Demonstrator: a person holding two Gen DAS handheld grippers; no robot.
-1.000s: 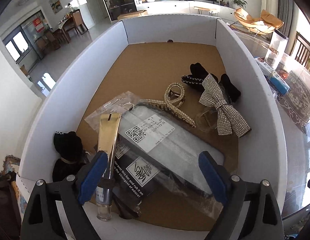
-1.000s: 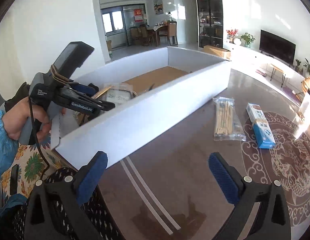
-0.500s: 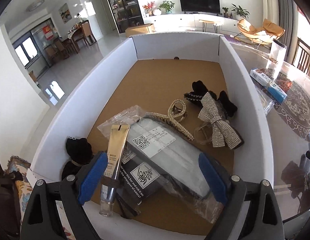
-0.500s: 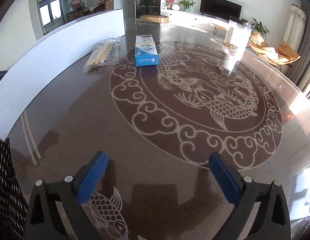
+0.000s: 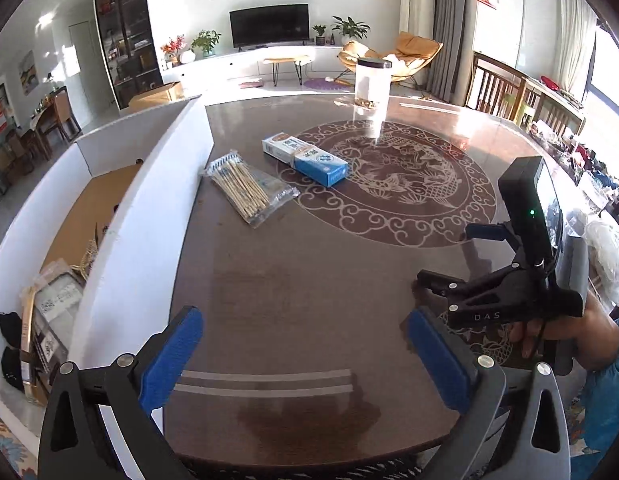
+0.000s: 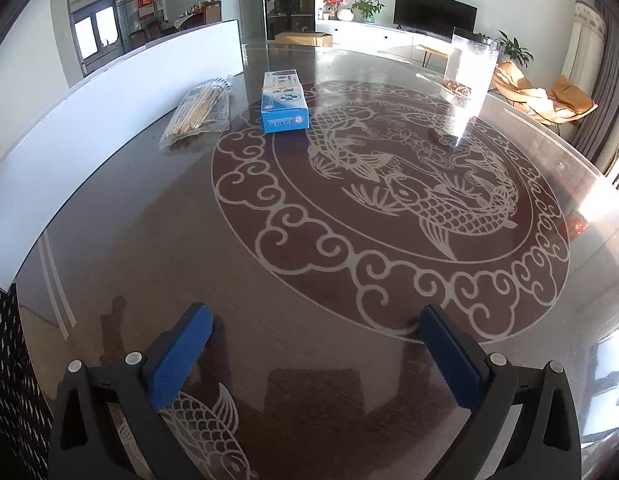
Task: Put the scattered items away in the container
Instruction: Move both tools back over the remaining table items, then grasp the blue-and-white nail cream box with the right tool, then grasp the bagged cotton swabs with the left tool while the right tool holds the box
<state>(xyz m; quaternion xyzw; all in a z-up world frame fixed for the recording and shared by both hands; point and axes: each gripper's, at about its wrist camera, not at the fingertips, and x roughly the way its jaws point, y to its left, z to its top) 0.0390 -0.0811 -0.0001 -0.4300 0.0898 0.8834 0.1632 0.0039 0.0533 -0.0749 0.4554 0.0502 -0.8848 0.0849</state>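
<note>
A white cardboard box (image 5: 149, 184) stands at the table's left; it also shows in the right wrist view (image 6: 109, 108). Inside it I see a gold tube (image 5: 27, 320), a plastic-wrapped packet (image 5: 57, 296) and black items. On the table beside the box lie a clear bag of cotton swabs (image 5: 249, 188) (image 6: 199, 110) and a blue-and-white carton (image 5: 305, 156) (image 6: 283, 102). My left gripper (image 5: 305, 356) is open and empty above the near table edge. My right gripper (image 6: 315, 356) is open and empty; it shows in the left wrist view (image 5: 449, 260) at the right.
A clear jar with a black lid (image 5: 373, 88) (image 6: 467, 66) stands at the far side of the table. The round brown table (image 5: 309, 264) has a fish pattern. A patterned chair back (image 6: 13, 380) is at the near left edge.
My left gripper has swung right, from over the box interior to over the table. My right gripper view shifted slightly closer to the table surface.
</note>
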